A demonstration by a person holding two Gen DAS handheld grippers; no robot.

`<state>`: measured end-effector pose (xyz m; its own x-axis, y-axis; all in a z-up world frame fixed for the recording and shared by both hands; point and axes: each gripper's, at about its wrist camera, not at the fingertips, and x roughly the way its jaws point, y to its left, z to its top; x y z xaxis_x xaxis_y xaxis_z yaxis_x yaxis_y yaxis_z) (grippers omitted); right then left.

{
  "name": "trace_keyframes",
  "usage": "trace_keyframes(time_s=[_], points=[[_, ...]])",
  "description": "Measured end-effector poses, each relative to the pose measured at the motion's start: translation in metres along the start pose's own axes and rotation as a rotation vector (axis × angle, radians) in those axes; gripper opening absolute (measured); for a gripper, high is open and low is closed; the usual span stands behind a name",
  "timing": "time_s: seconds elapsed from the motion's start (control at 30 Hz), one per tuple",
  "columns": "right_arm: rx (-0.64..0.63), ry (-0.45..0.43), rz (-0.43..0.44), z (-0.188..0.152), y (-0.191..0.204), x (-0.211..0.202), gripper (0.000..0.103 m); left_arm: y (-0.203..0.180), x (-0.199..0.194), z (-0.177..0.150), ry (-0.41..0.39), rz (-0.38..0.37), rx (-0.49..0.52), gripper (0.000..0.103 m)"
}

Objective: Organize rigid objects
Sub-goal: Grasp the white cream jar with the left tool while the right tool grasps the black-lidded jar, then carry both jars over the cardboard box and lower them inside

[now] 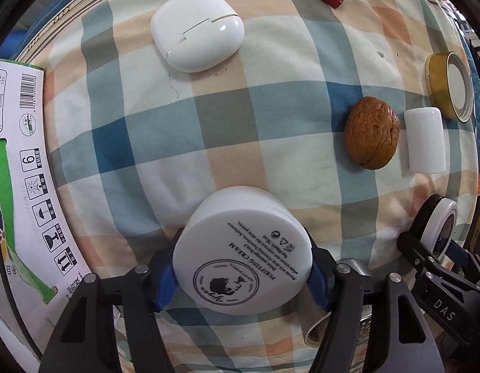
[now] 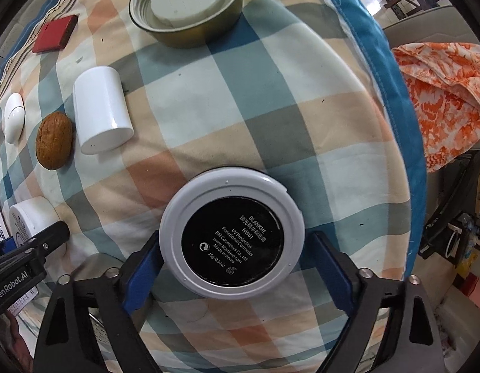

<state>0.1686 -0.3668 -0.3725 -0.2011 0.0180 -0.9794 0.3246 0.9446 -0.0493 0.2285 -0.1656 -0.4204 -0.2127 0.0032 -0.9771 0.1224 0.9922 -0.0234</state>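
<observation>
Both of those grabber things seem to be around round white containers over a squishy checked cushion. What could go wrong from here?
The left gripper pinches the smooth round cream jar by its curved sides; it might slip or twist out. The right gripper's fingers flank the compact, with a gap showing on one side, so it may be loose. The checked cloth looks soft, so things set down may tilt or roll toward the walnut.

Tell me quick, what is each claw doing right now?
Left gripper: shut on the round white cream jar.
Right gripper: around the round white-rimmed black cosmetics compact; left finger touches, right finger shows a gap, so cannot tell.
</observation>
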Motion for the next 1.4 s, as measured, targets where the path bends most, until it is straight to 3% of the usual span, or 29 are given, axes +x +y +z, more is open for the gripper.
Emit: trace_keyframes(time_s=[0.3, 0.73, 1.17, 1.3, 1.4], points=[[0.017, -0.029, 0.028, 0.006, 0.004, -0.004, 0.078, 0.005, -0.012, 0.004, -0.026, 0.008, 0.004, 0.066], [-0.021, -0.042, 0.071, -0.007, -0.003, -0.017, 0.077, -0.004, -0.062, -0.023, -0.084, 0.036, 0.011, 0.065], [-0.157, -0.139, 0.147, -0.043, 0.034, -0.095, 0.077, 0.026, -0.167, -0.091, -0.261, -0.05, -0.033, 0.065], [-0.227, -0.186, 0.171, -0.055, 0.054, -0.131, 0.077, 0.052, -0.203, -0.118, -0.32, -0.08, -0.064, 0.065], [-0.268, -0.217, 0.189, -0.065, 0.08, -0.156, 0.077, 0.079, -0.223, -0.116, -0.352, -0.106, -0.095, 0.065]])
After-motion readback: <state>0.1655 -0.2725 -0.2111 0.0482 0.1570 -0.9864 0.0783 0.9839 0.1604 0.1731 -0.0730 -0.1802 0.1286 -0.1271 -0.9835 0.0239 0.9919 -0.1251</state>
